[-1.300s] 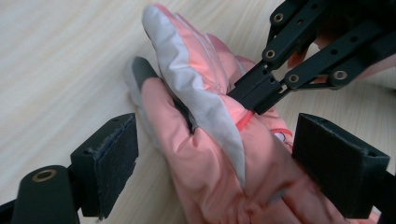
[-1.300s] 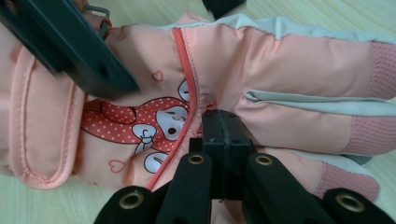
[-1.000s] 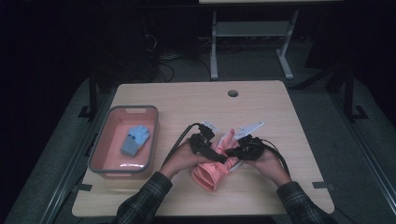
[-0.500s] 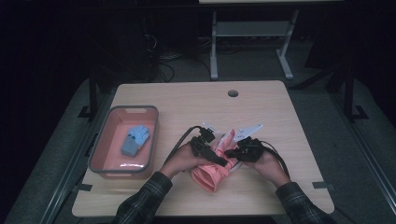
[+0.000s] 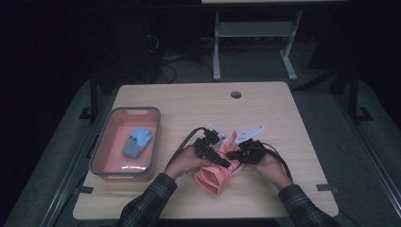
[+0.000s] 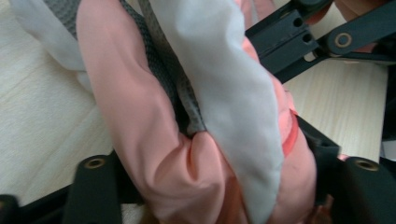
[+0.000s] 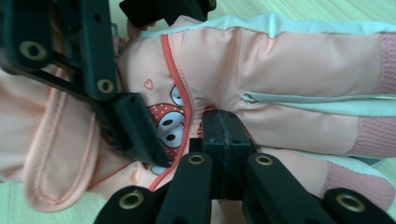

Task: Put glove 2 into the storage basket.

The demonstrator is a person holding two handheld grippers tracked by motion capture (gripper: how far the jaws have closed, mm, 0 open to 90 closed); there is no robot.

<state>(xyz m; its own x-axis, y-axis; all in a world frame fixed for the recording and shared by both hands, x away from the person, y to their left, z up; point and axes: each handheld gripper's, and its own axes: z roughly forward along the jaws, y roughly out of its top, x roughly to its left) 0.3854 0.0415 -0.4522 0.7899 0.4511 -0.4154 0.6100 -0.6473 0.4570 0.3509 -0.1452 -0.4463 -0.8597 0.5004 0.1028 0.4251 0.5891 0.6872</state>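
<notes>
Wooden bench (image 5: 265, 109) carries a pink glove (image 5: 215, 175) right of the tray (image 5: 97, 163): right tongs (image 5: 232, 154) pinch it shut, left tongs (image 5: 226, 163) have just been closing around its bunched fabric, likely securing a two-handed hold.

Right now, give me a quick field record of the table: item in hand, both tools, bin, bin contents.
item in hand: pink glove, lying on the table near its front edge, cuff toward the person
left tool: jaws have just been closing, bunched pink and white glove fabric between them and touching both
right tool: jaws shut, pinching glove fabric beside its cartoon print
bin: pink tray with grey rim, on the table's left side
bin contents: one blue glove
</notes>
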